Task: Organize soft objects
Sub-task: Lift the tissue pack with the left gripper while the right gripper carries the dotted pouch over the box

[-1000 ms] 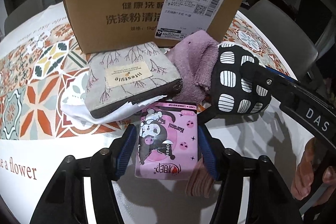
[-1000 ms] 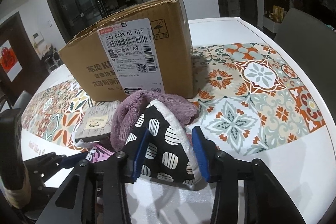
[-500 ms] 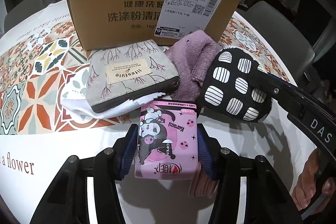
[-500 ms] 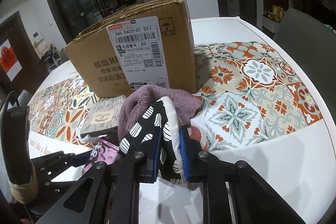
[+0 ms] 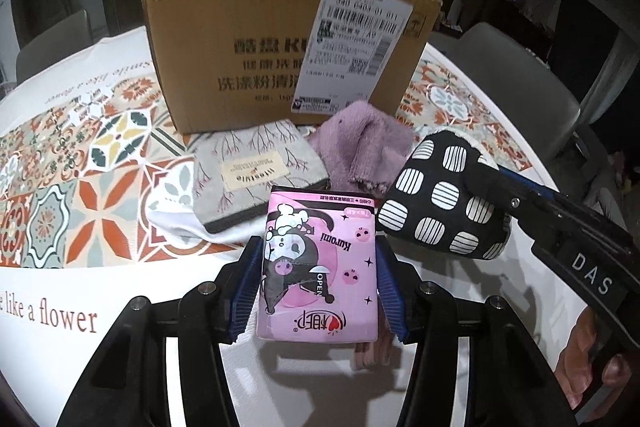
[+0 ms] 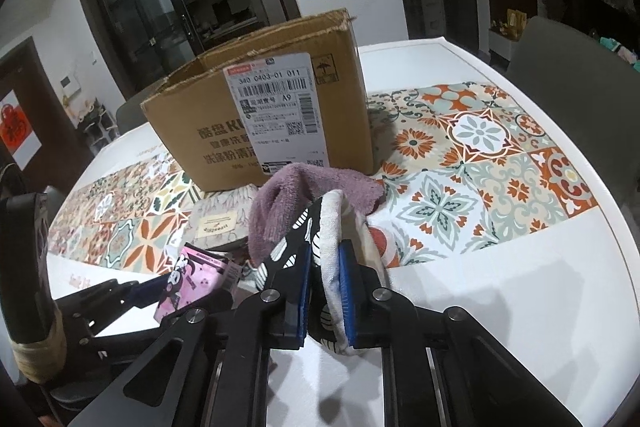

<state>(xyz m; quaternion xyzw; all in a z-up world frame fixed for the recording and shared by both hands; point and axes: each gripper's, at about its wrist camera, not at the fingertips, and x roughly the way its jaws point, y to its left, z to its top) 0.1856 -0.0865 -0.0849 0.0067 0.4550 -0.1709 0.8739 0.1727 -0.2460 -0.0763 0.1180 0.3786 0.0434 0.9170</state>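
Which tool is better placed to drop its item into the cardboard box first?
Probably right. The right tool is shut on the black-and-white mitt, nearer the cardboard box, with only the purple cloth between. The left tool holds the pink tissue pack farther back.

The tissue pack (image 5: 318, 267) is pink with a black-and-white cartoon figure, and the mitt (image 5: 440, 203) is black with white striped squares. The towel (image 5: 362, 143) is mauve, the pouch (image 5: 256, 171) grey with branch prints, the box (image 5: 240, 55) brown, and the tablecloth (image 5: 100, 195) white with orange, green and yellow tiles.
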